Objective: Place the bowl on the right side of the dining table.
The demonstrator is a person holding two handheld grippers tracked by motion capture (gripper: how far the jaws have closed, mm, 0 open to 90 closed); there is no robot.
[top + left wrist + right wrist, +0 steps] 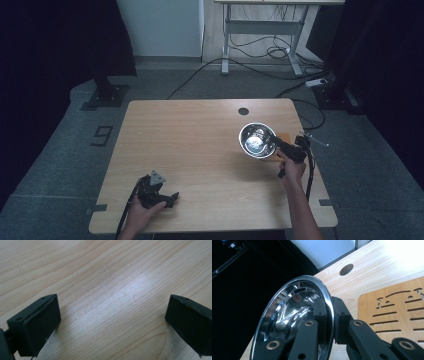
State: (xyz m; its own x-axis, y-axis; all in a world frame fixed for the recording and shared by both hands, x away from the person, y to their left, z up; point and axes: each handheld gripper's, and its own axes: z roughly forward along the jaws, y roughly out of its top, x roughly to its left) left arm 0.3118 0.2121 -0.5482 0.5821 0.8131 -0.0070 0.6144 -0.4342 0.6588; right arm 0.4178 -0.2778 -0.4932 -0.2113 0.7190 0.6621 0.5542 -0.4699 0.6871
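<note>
A grey carpeted floor (pixel 60 165) strewn with black cables is seen around the light wooden table (pixel 200 150). Near its right edge, a shiny steel bowl (pixel 256 140) is clamped at the rim by the right gripper (pixel 275 145), over a slotted wooden trivet (pixel 397 312). The left gripper (pixel 167 199) is rested wide open, nothing between its jaws.

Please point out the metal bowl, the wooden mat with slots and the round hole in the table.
metal bowl (pixel 287 312), right gripper view, on its shiny inside.
wooden mat (pixel 397 307), right gripper view, on its flat top among the slots.
round hole (pixel 243 111), high view, at its centre.
</note>
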